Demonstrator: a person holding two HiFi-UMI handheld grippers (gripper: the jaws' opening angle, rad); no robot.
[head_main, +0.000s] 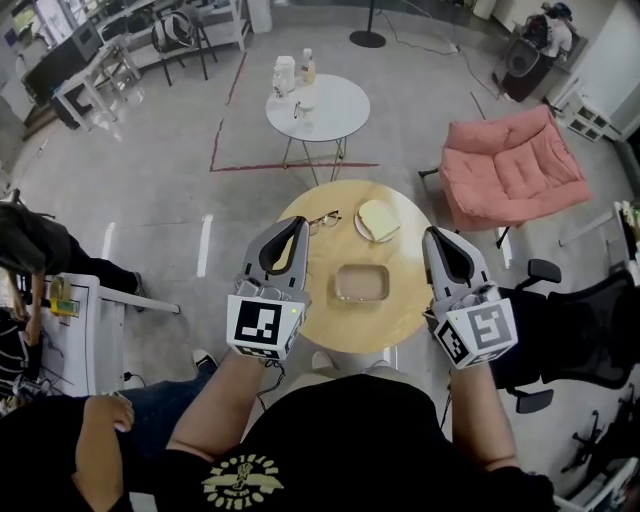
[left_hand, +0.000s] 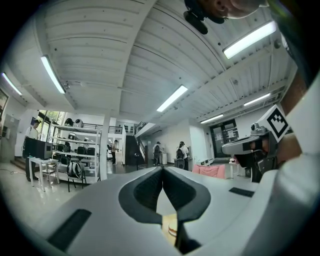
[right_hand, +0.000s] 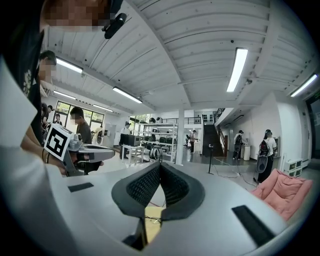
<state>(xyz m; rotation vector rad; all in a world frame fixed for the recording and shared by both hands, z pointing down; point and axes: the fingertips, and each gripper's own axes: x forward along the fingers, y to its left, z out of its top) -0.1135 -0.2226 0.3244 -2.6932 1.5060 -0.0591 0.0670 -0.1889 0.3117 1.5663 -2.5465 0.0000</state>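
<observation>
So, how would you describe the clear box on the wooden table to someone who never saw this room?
Find the round wooden table in front of the person. The box lies near its middle, nearer the person than the eyeglasses and the plate. It alone is transparent and rectangular.

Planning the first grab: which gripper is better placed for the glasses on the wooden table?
Left, likely: the left gripper sits close beside the glasses, while the right gripper is across the table, past the bread plate.

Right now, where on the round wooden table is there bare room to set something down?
Bare wood: between the clear tray and the near table rim, and between tray and left gripper. Crowded at the far edge: glasses, plate with bread.
</observation>
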